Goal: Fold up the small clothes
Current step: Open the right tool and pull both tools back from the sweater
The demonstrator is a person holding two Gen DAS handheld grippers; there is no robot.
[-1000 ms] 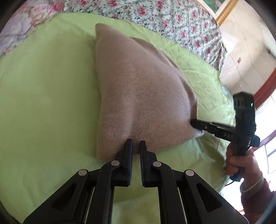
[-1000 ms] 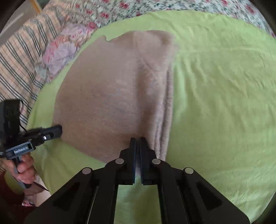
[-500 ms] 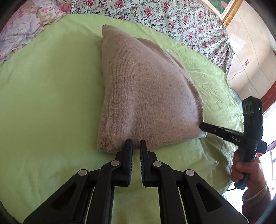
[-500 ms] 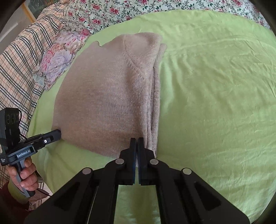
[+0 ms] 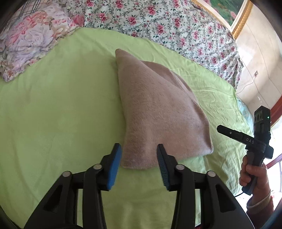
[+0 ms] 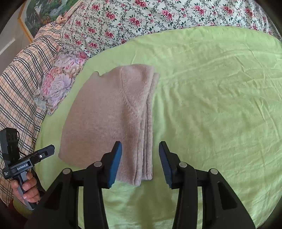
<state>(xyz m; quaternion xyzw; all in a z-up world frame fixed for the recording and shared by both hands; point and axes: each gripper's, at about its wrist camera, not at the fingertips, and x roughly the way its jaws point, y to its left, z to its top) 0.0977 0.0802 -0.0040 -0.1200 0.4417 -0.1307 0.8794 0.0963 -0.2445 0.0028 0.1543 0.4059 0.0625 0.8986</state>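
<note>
A folded beige knit garment (image 5: 158,109) (image 6: 109,119) lies flat on the green sheet (image 5: 52,109) (image 6: 211,105). My left gripper (image 5: 139,149) hovers above its near left corner, jaws opening, pads clear of the cloth. My right gripper (image 6: 140,149) hangs over the near right corner where the folded layers stack, jaws also opening, holding nothing. Seen from the left wrist, the right gripper (image 5: 220,127) sits off the garment's right corner in a hand (image 5: 252,176). From the right wrist, the left gripper (image 6: 52,149) stands just left of the garment.
A flowered quilt (image 5: 167,26) (image 6: 149,19) covers the far side of the bed. A flowered pillow (image 5: 30,40) (image 6: 60,84) lies at the left, a checked blanket (image 6: 21,84) beside it. A wall with a framed picture (image 5: 230,12) stands at the back right.
Both grippers were shut on the garment's near corners; they have let go, opened and lifted up and back. The garment now lies flat by itself.
</note>
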